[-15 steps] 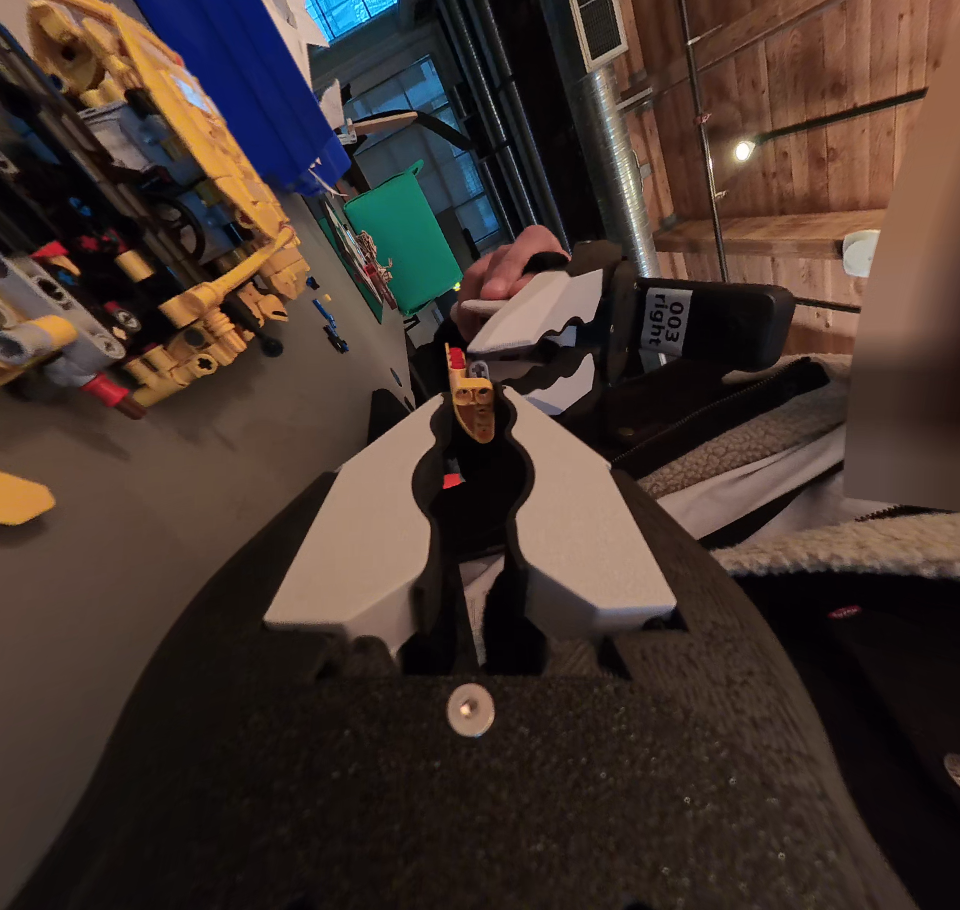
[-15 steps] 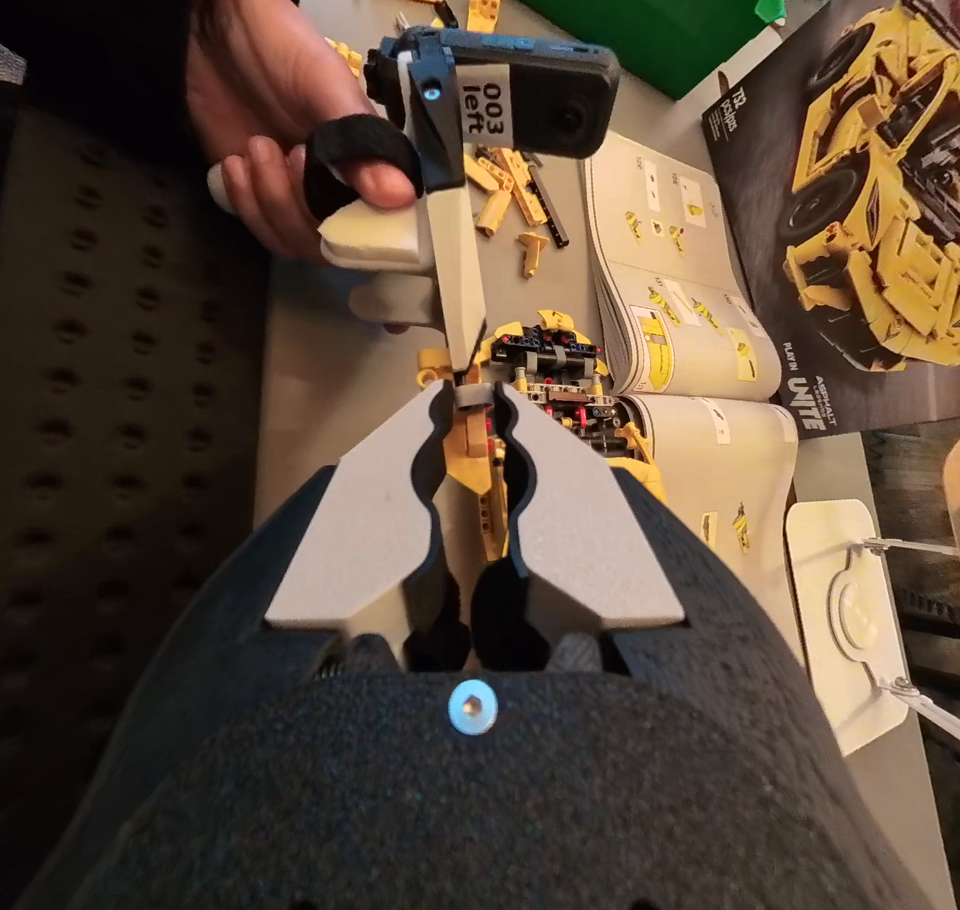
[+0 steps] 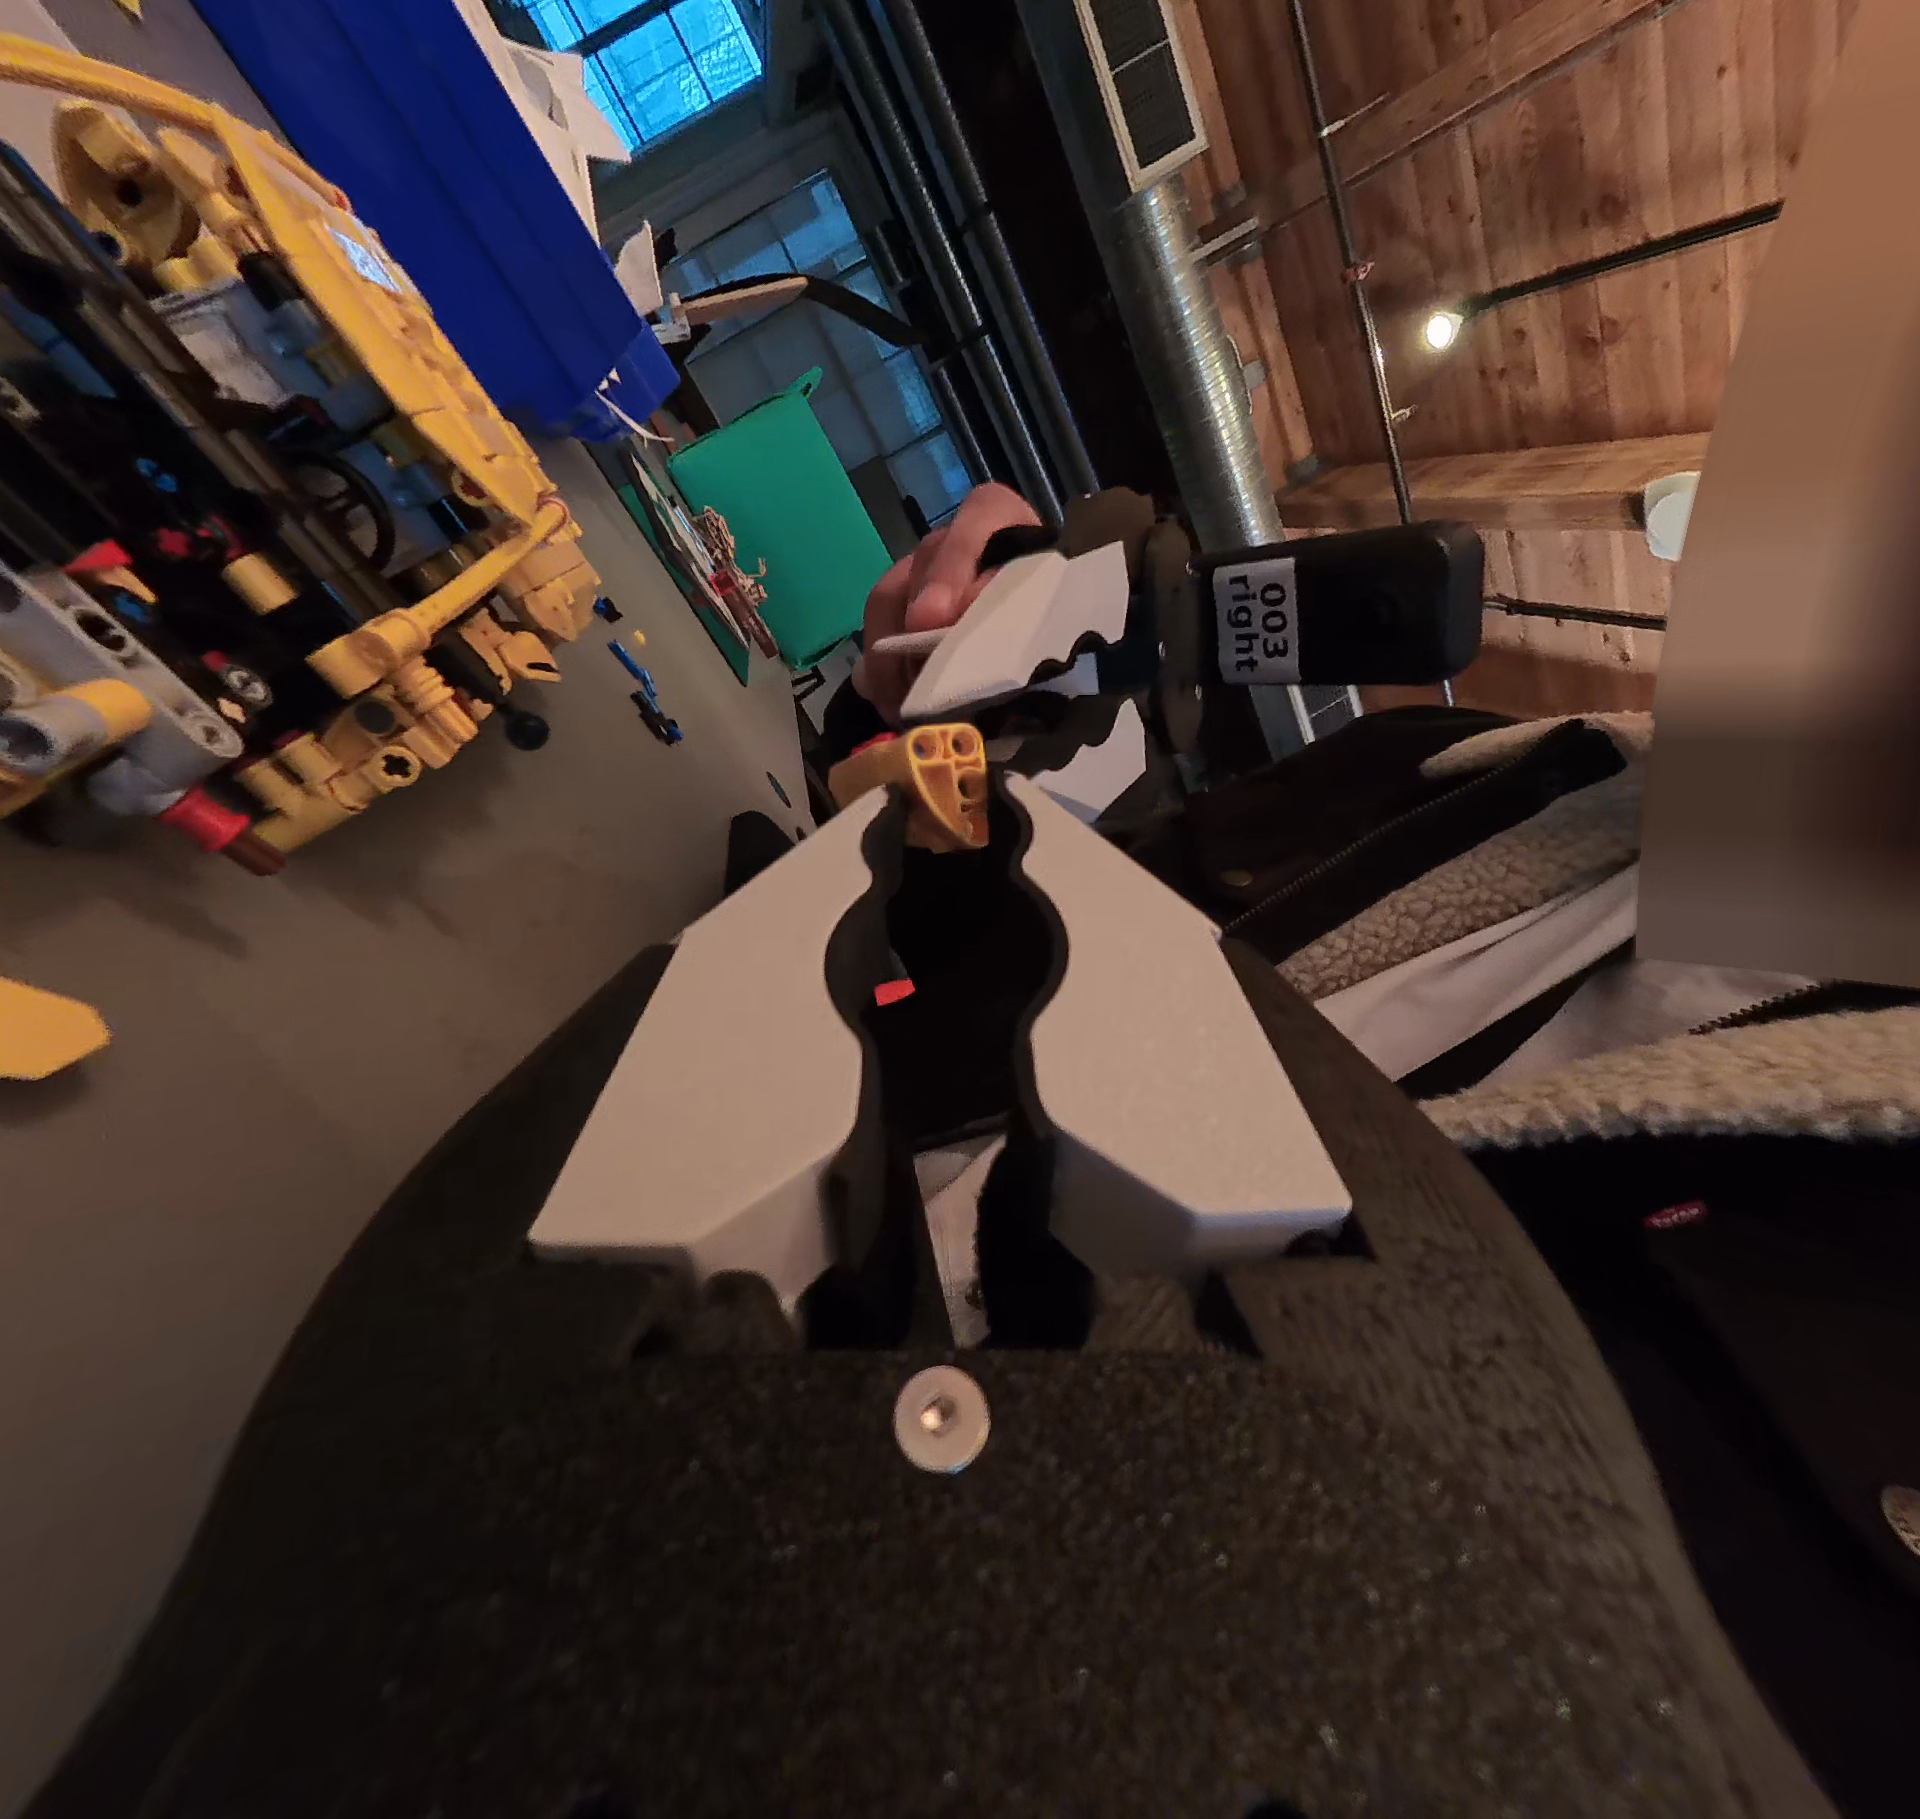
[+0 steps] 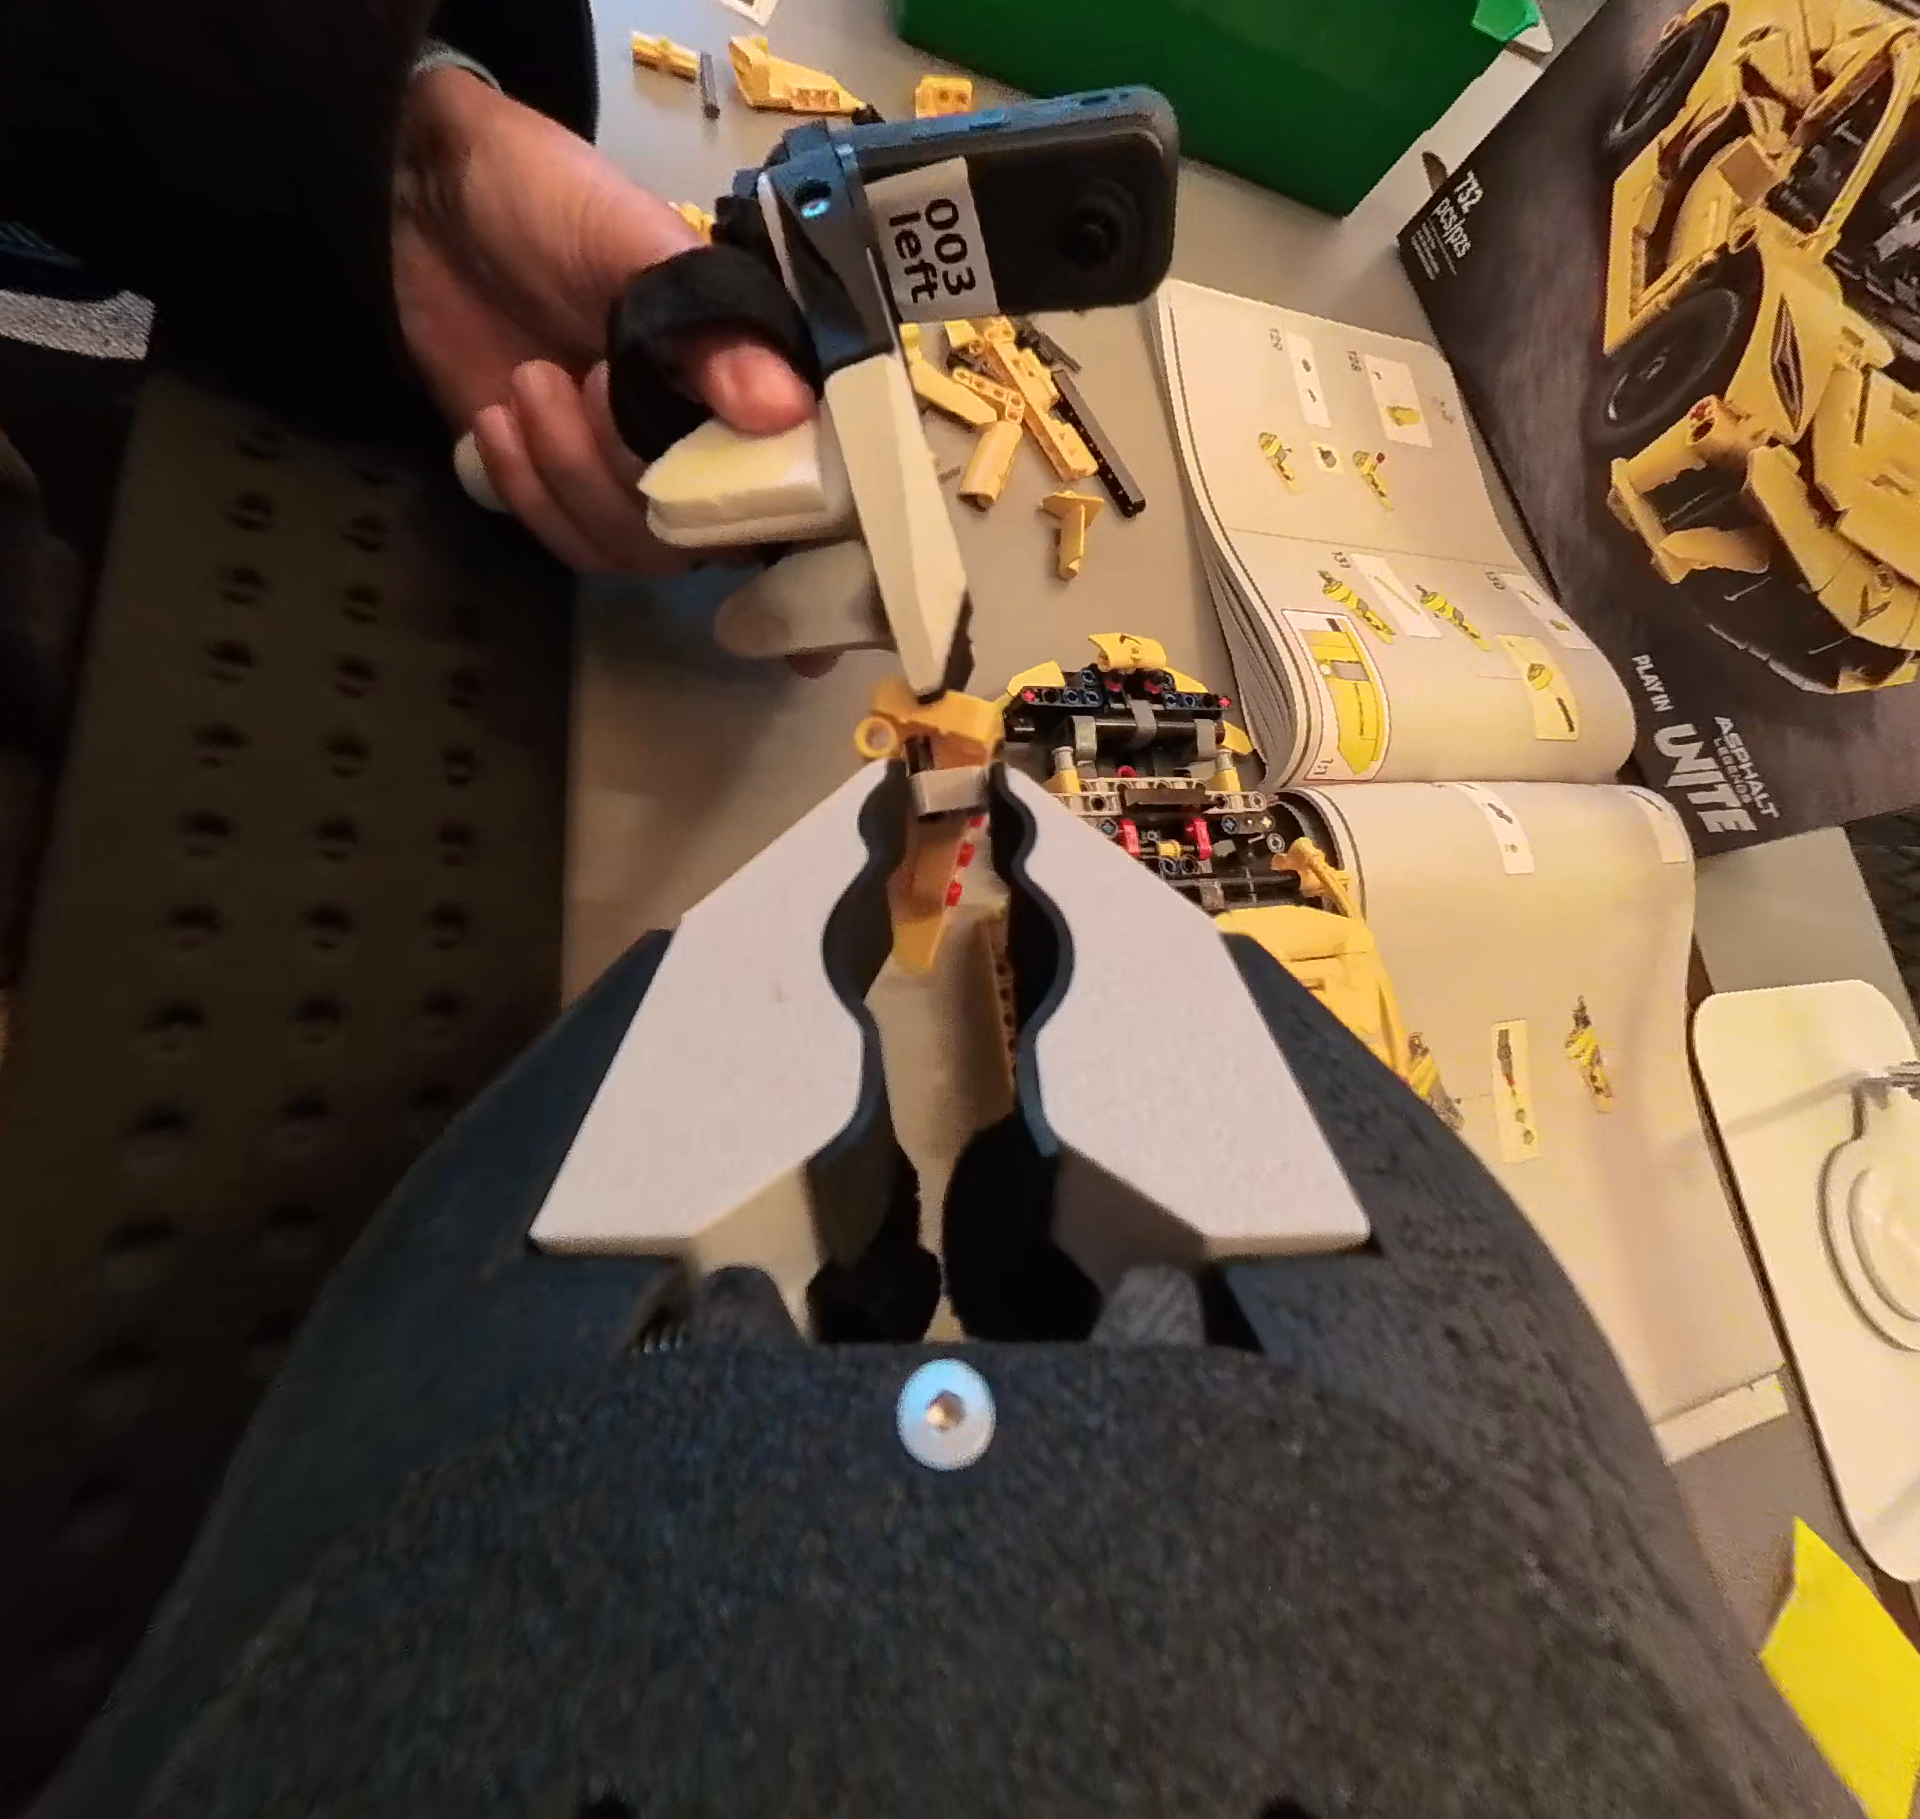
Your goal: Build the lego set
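Holding one small yellow plastic sub-assembly with red pins (image 4: 930,834) in mid-air above the grey surface (image 4: 665,730), the left gripper (image 3: 940,793) and right gripper (image 4: 940,782) each clench an end. It looks light, rigid, prone to popping apart; grip the solid beams. Left wrist view alone shows the perforated end face; right wrist view alone shows the open instruction booklet (image 4: 1382,564) at centre right.

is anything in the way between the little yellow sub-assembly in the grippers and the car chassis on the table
Nothing visible blocks it. The yellow sub-assembly is pinched by both the left gripper and the right gripper, held in the air. Beyond it the car chassis sits open on the table, with no parts between them.
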Demonstrator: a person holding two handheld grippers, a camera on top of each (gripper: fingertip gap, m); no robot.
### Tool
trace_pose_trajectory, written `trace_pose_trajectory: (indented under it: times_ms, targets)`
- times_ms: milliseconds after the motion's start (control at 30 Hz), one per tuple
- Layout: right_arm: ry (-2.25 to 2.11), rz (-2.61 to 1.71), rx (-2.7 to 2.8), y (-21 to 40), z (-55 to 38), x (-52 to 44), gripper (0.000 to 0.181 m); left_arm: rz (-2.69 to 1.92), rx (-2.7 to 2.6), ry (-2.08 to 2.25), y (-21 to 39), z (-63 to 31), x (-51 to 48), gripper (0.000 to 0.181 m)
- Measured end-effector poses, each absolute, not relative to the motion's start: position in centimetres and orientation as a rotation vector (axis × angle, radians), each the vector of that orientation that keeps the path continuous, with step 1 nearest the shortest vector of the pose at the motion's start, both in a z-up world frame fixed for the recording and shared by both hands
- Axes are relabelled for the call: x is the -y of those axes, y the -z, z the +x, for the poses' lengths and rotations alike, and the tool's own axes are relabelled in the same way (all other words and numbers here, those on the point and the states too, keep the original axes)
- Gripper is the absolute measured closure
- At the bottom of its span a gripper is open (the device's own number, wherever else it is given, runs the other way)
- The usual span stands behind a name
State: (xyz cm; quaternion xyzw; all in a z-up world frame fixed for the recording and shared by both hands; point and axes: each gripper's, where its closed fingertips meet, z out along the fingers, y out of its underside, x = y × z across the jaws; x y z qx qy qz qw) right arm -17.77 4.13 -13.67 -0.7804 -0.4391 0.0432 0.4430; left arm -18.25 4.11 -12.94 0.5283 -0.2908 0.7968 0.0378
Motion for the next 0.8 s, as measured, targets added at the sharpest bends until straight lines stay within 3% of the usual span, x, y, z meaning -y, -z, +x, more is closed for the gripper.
trace_pose_trajectory:
  times_ms: [333, 567, 800]
  targets:
    - [-0.089, -1.972, 1.004, 13.6, -17.1, -3.8, 0.167, 1.66, 0.86, -2.473, 13.0, -18.4, -5.1, 0.167]
    - [-0.305, -2.27, 1.117, 22.8, -14.4, 1.5, 0.166, 1.911, 1.031, -2.334, 15.2, -18.4, -5.9, 0.167]
    - [-0.297, -2.243, 1.115, 24.6, -14.1, 2.0, 0.164, 1.813, 1.061, -2.349, 14.7, -18.4, -4.8, 0.167]
